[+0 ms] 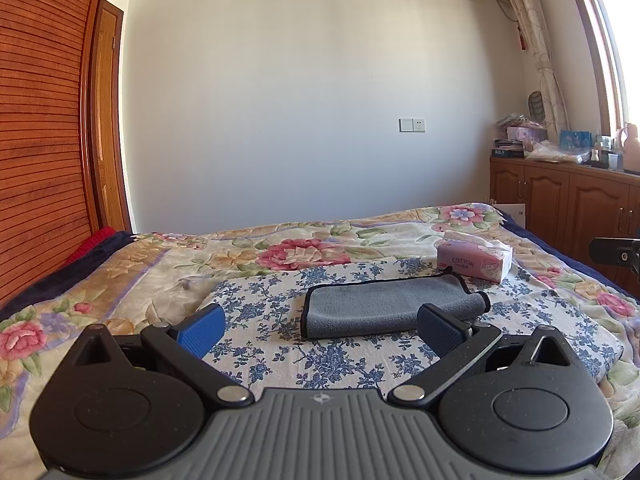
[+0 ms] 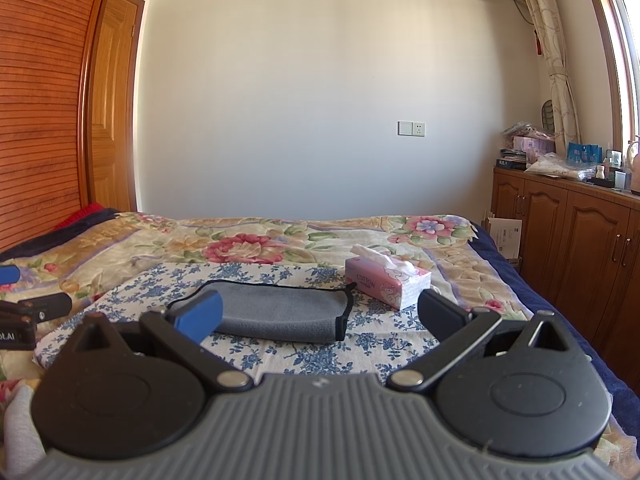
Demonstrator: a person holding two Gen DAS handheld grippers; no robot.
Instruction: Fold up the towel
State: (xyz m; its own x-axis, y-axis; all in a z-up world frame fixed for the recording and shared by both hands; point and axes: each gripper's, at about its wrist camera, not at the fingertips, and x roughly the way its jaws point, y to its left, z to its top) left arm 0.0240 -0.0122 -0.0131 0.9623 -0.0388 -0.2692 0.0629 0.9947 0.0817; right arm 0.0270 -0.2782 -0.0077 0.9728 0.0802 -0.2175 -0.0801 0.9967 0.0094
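A grey towel [image 1: 384, 306] with black trim lies folded on a blue-flowered cloth [image 1: 272, 344] on the bed. It also shows in the right wrist view [image 2: 280, 312]. My left gripper [image 1: 320, 330] is open and empty, its blue pads just in front of the towel's near edge. My right gripper [image 2: 320, 316] is open and empty, also short of the towel, with the towel between its pads in view. The left gripper's tip [image 2: 24, 308] shows at the left edge of the right wrist view.
A pink tissue box [image 1: 474, 260] stands on the bed right of the towel; it also shows in the right wrist view [image 2: 386, 282]. A floral bedspread [image 1: 300, 248] covers the bed. Wooden cabinets [image 2: 568, 232] with clutter stand at right, a wooden wardrobe [image 1: 40, 120] at left.
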